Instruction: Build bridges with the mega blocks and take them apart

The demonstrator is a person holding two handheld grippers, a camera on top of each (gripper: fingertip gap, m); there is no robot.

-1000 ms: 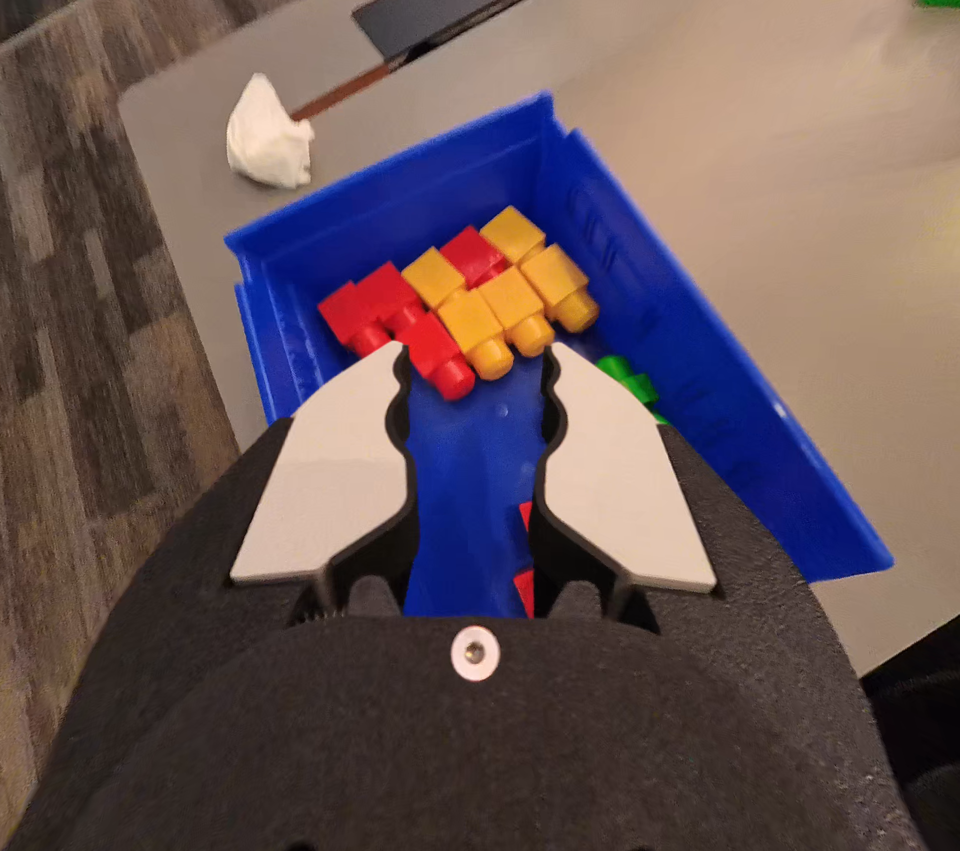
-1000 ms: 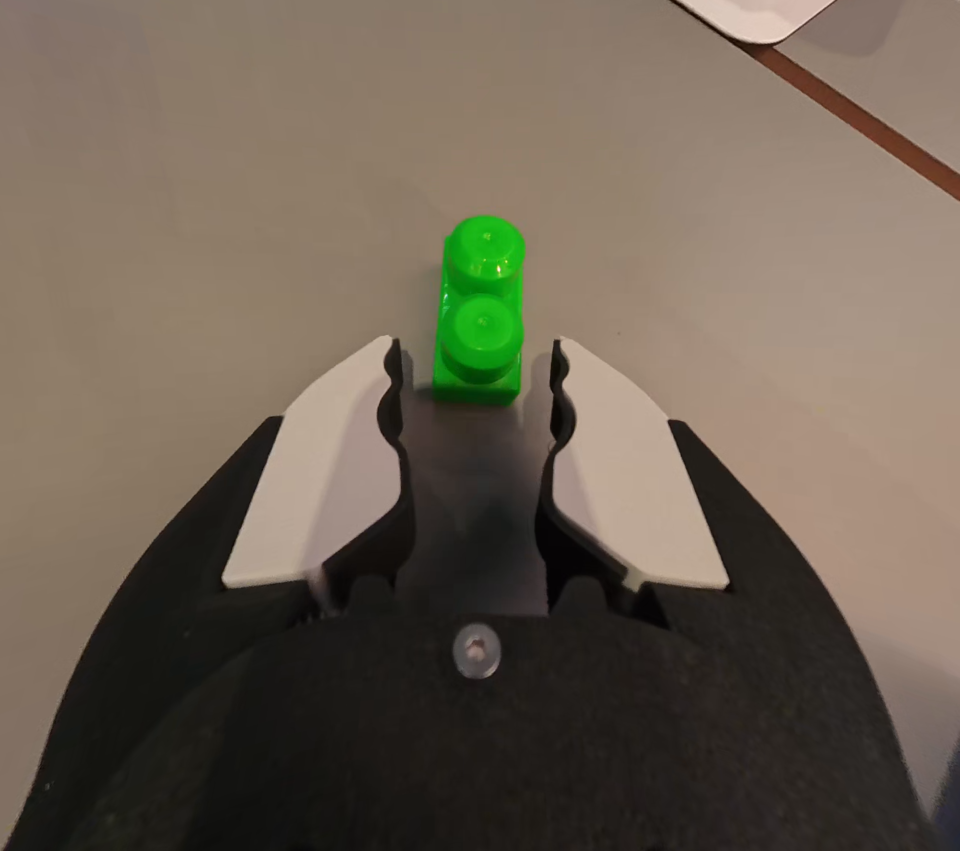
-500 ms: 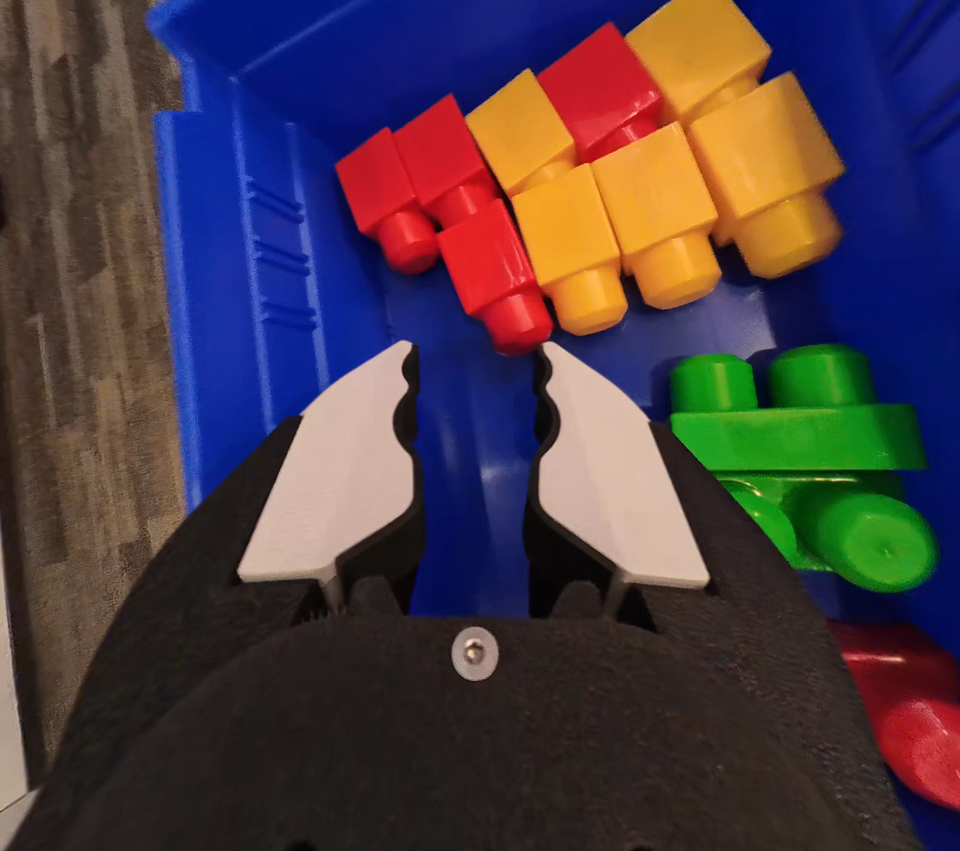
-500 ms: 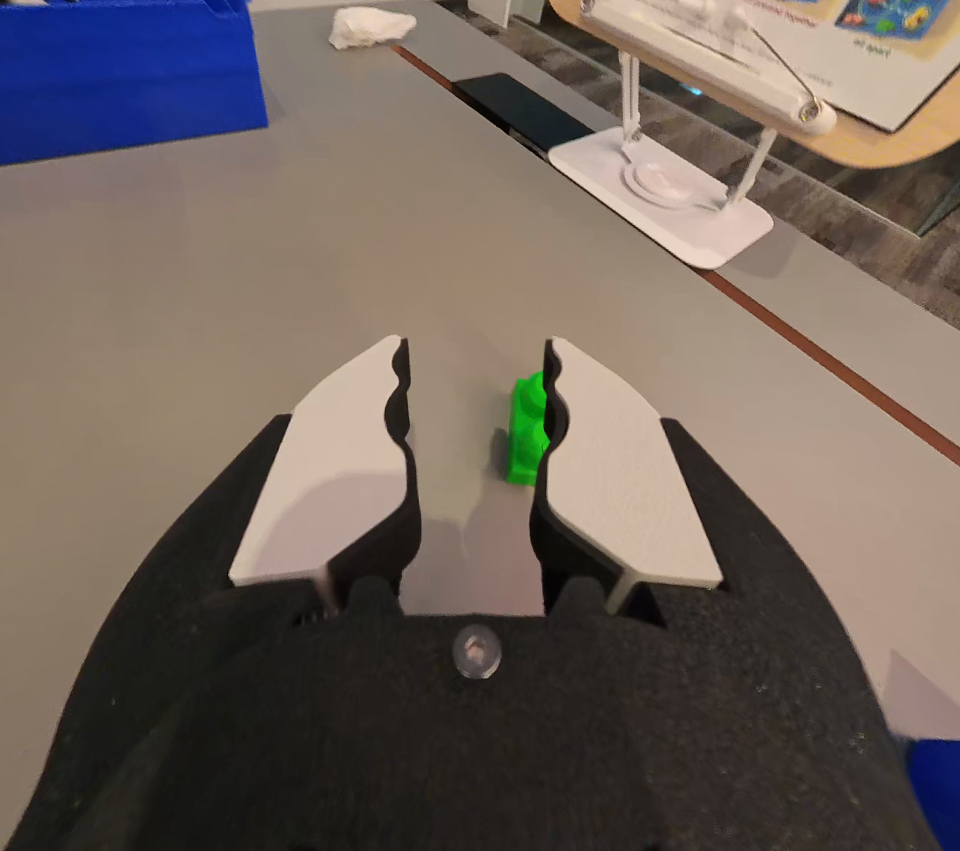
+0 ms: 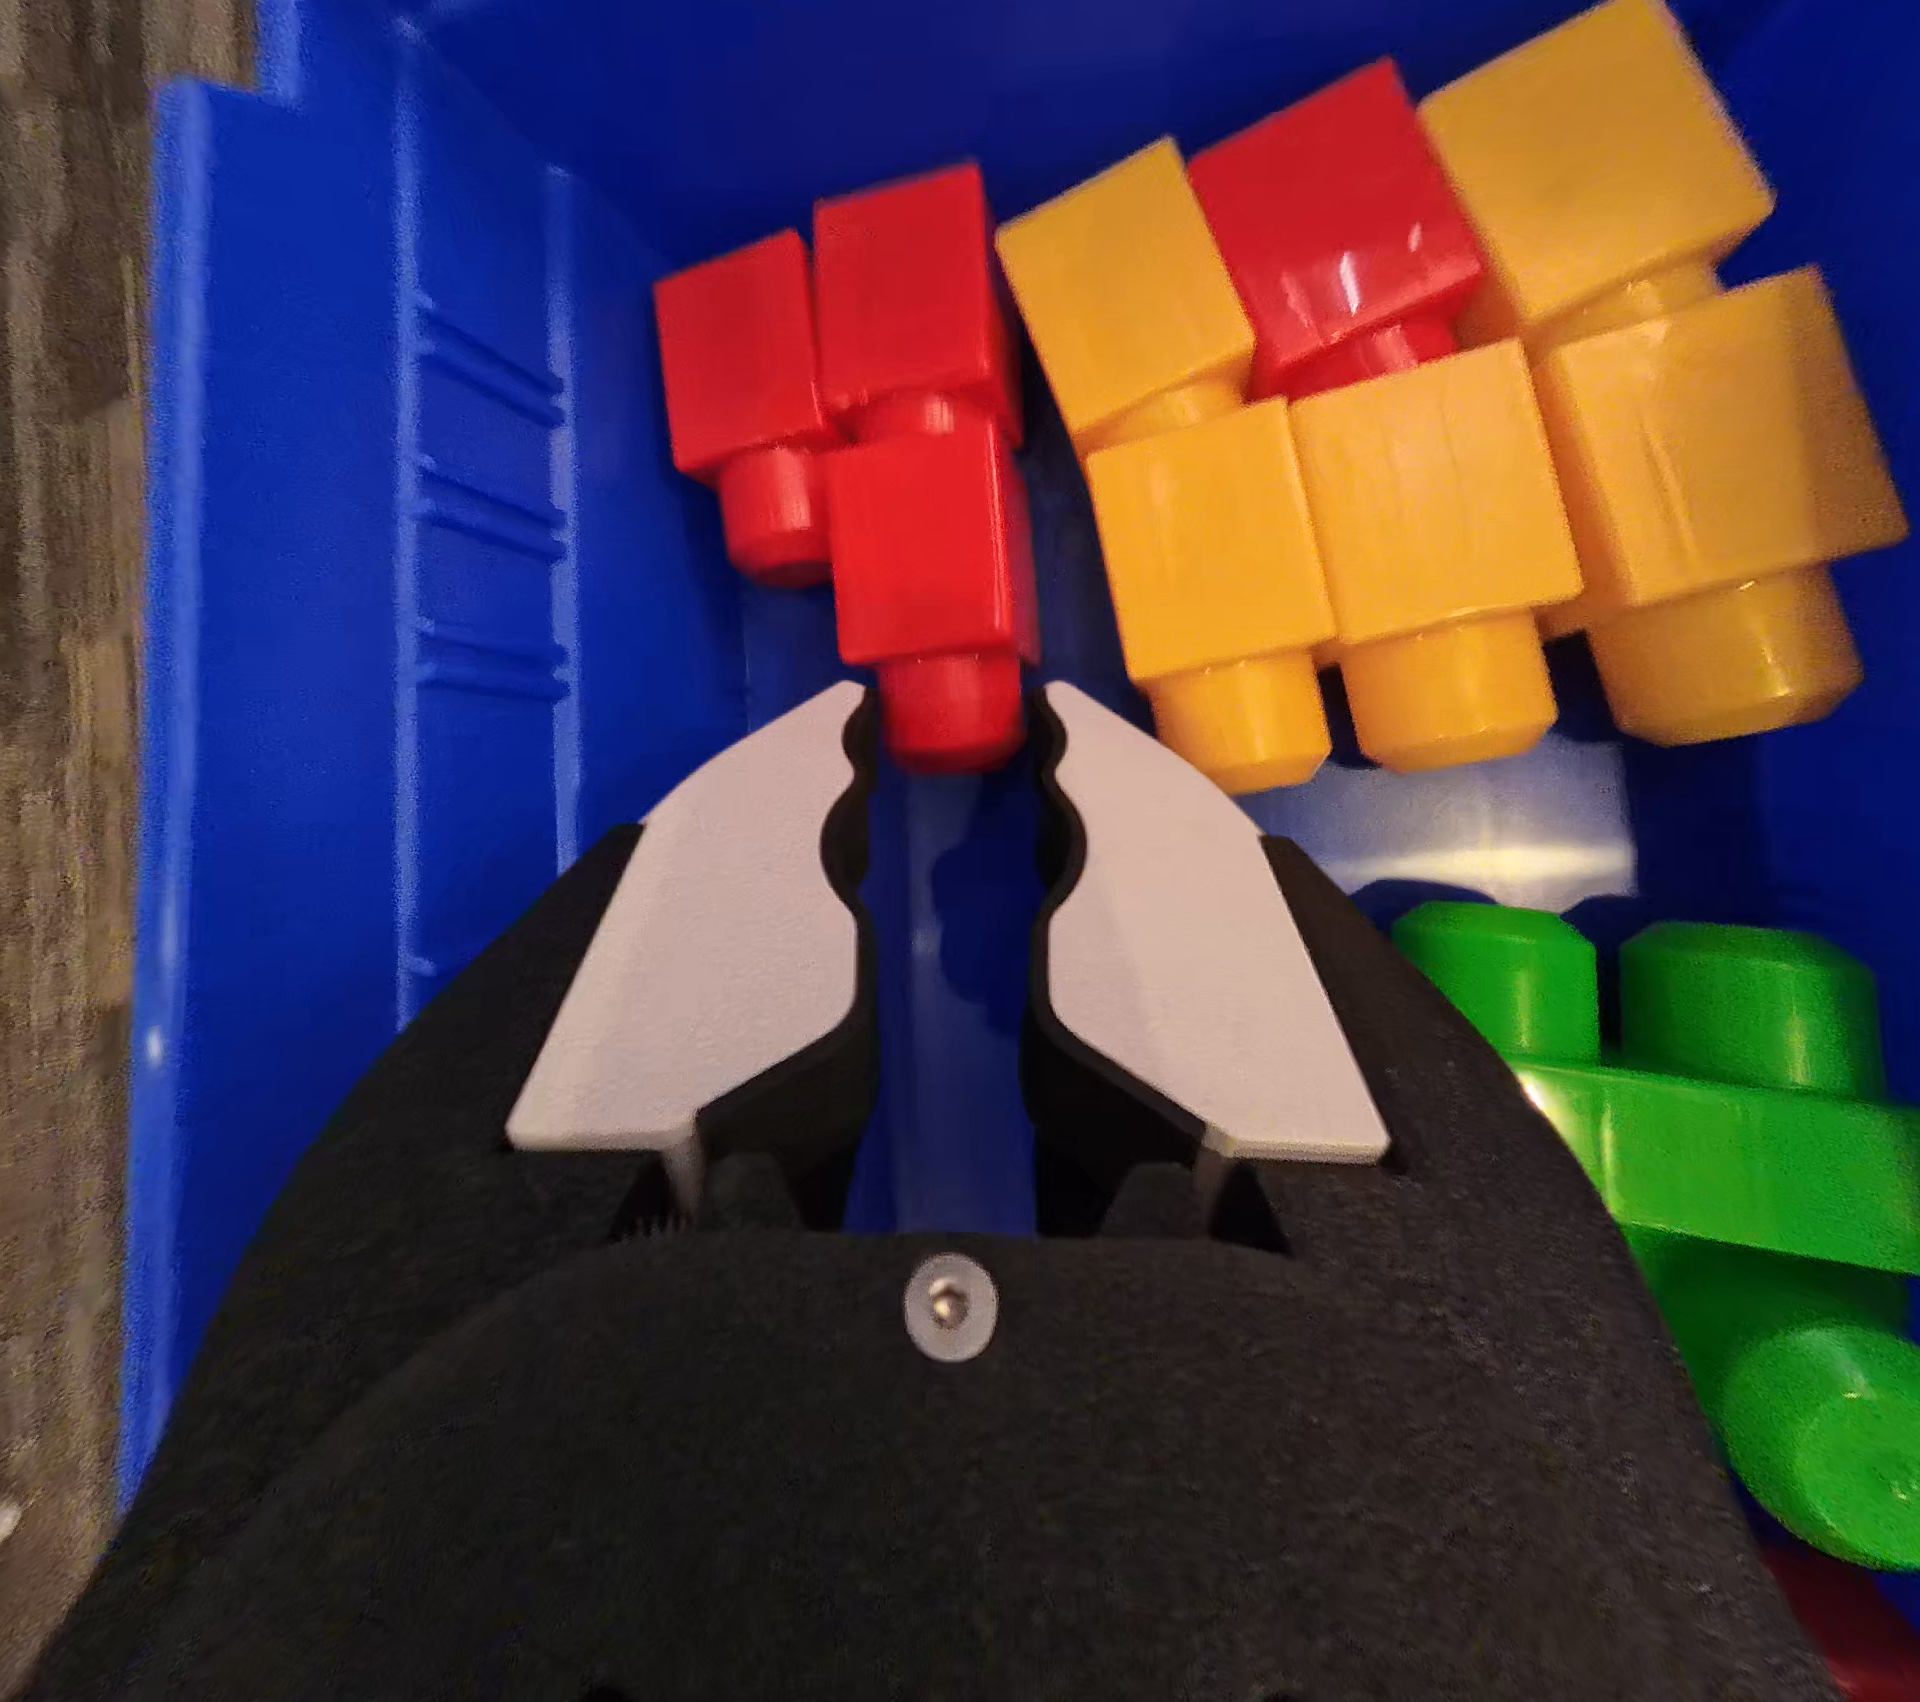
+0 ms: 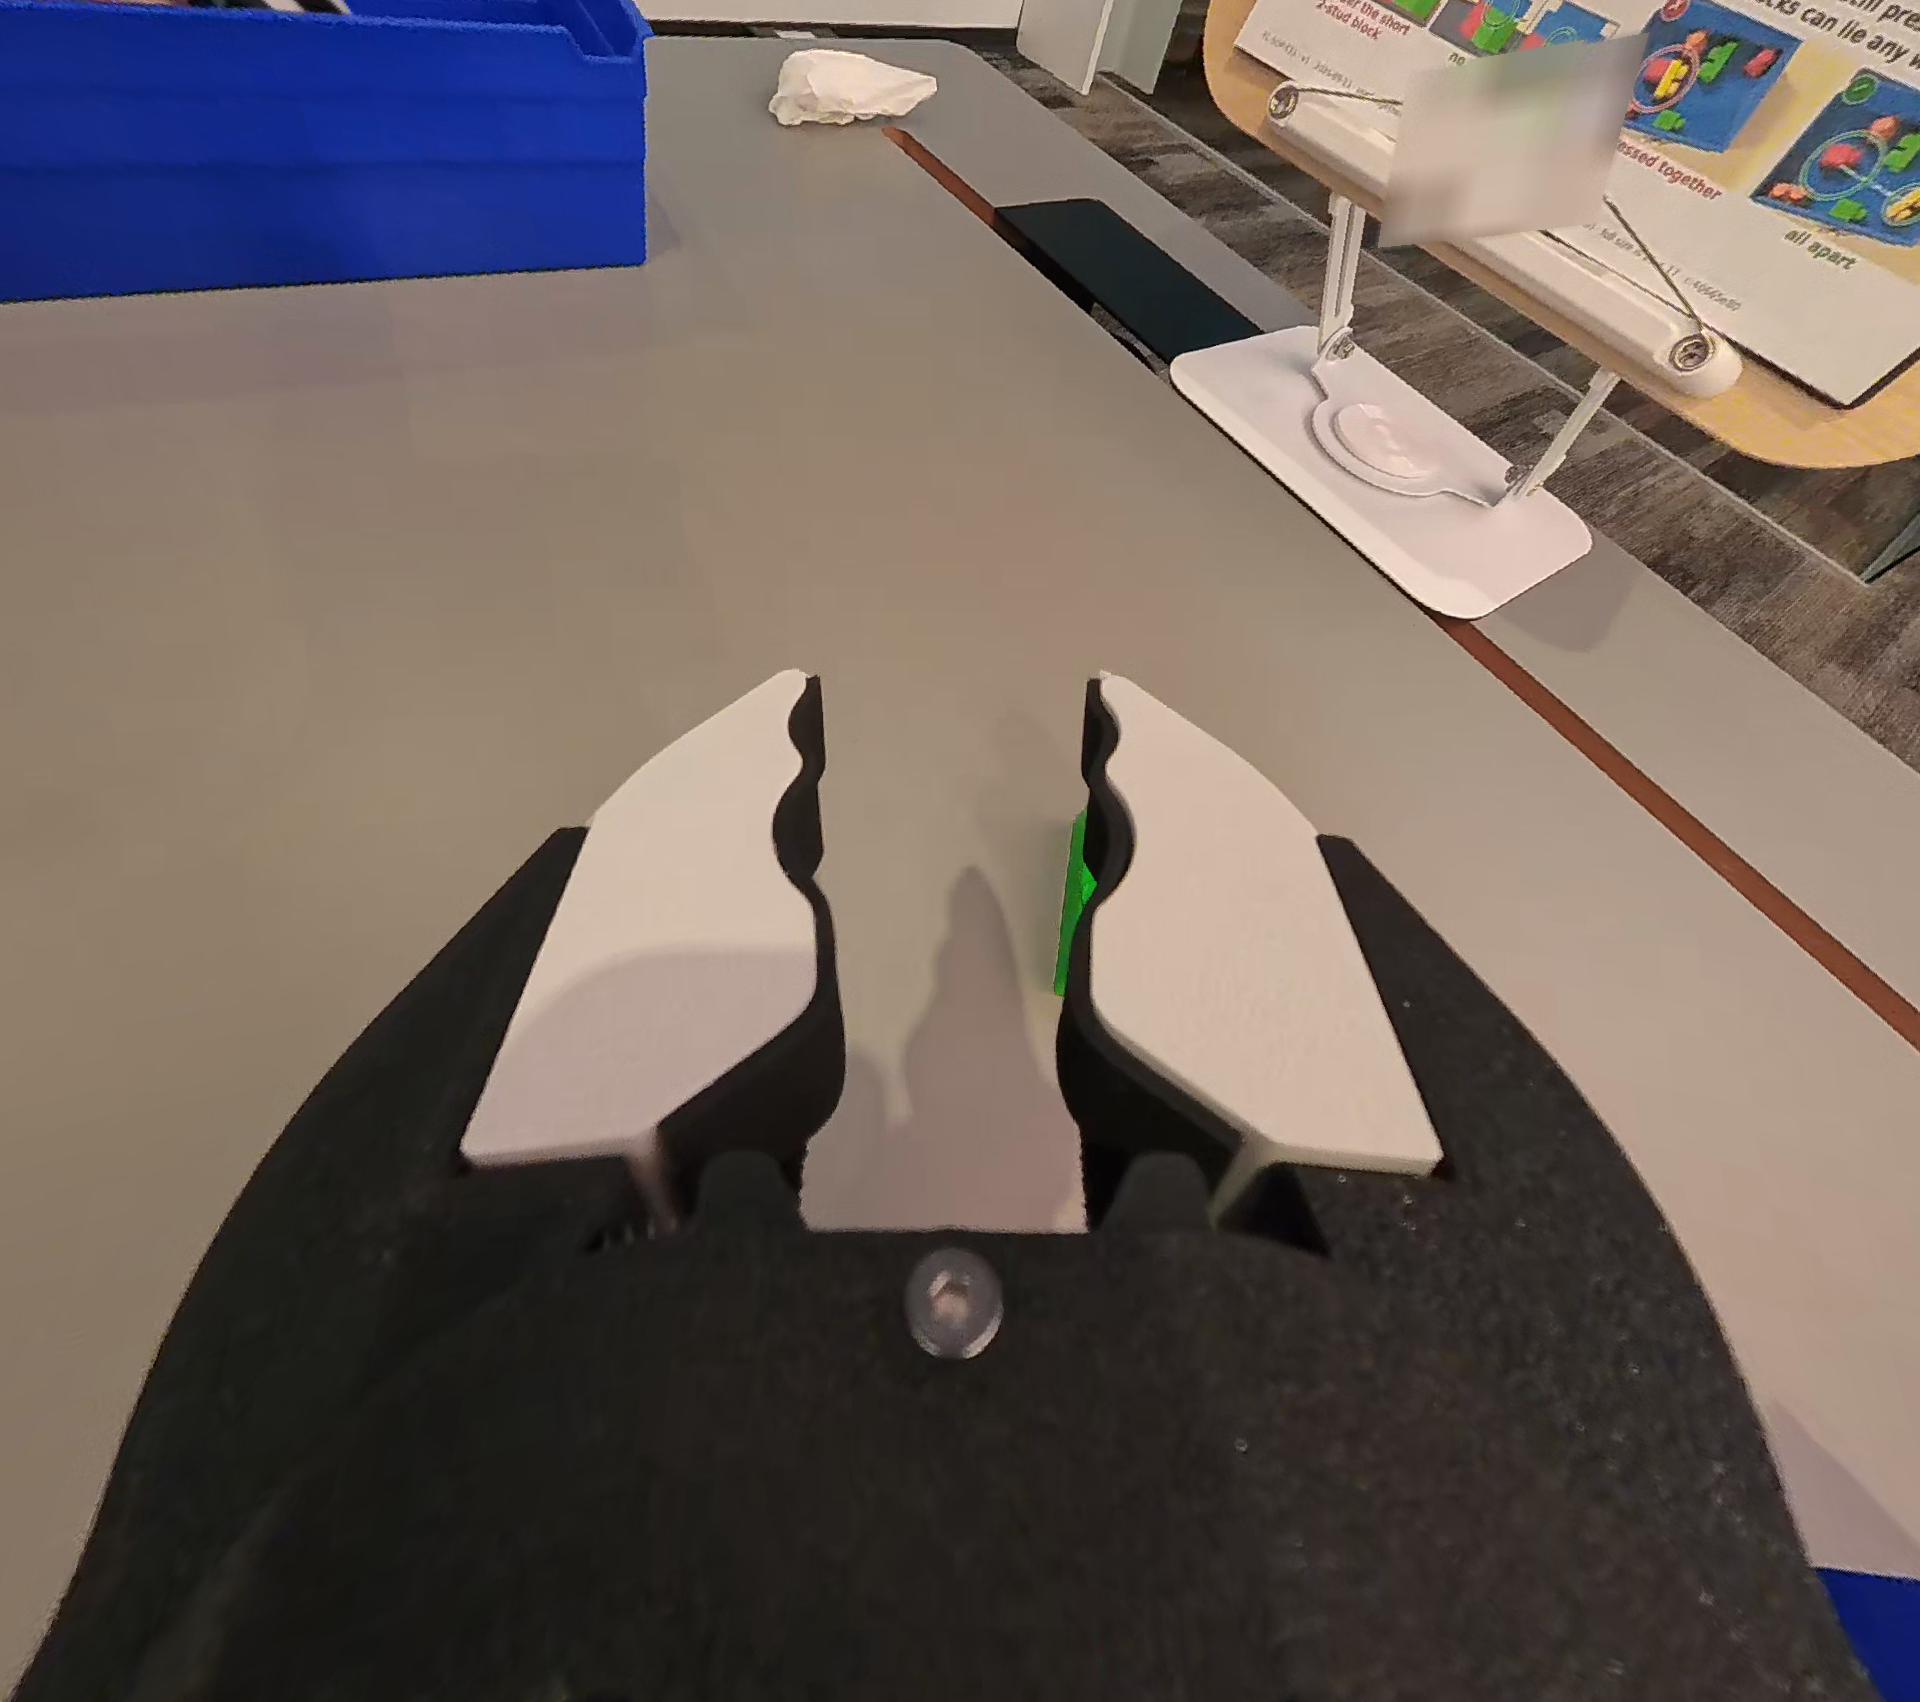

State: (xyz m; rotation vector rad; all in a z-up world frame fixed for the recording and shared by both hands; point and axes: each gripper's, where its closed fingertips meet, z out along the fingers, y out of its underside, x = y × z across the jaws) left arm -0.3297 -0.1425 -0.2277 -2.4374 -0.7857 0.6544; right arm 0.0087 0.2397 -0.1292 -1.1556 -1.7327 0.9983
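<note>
Down inside the blue bin point(image 5: 312, 613) goes the left gripper point(image 5: 951, 702), jaws apart, the tips sitting either side of the stud of a red block point(image 5: 925, 556) lying on its side; whether the pads touch that stud can't be told. Two more red blocks point(image 5: 821, 343) lie just behind it against the far left of the bin floor. To the right, a cluster of yellow blocks point(image 5: 1434, 499) with another red one point(image 5: 1340, 208) wedged among them, all on their sides, studs pointing near. Near right, green blocks point(image 5: 1745, 1153) are piled, one flat piece across another.

Over to the right gripper point(image 6: 951, 686), hovering low above the grey table point(image 6: 520, 561), jaws apart and nothing between them. A green block point(image 6: 1070, 914) peeks out just beside the inner edge of the right finger, mostly hidden behind it. Far left sits the bin from outside, far centre a crumpled white tissue point(image 6: 847, 85), and at the right a white stand point(image 6: 1392, 457) propping up an instruction board point(image 6: 1714, 94)
</note>
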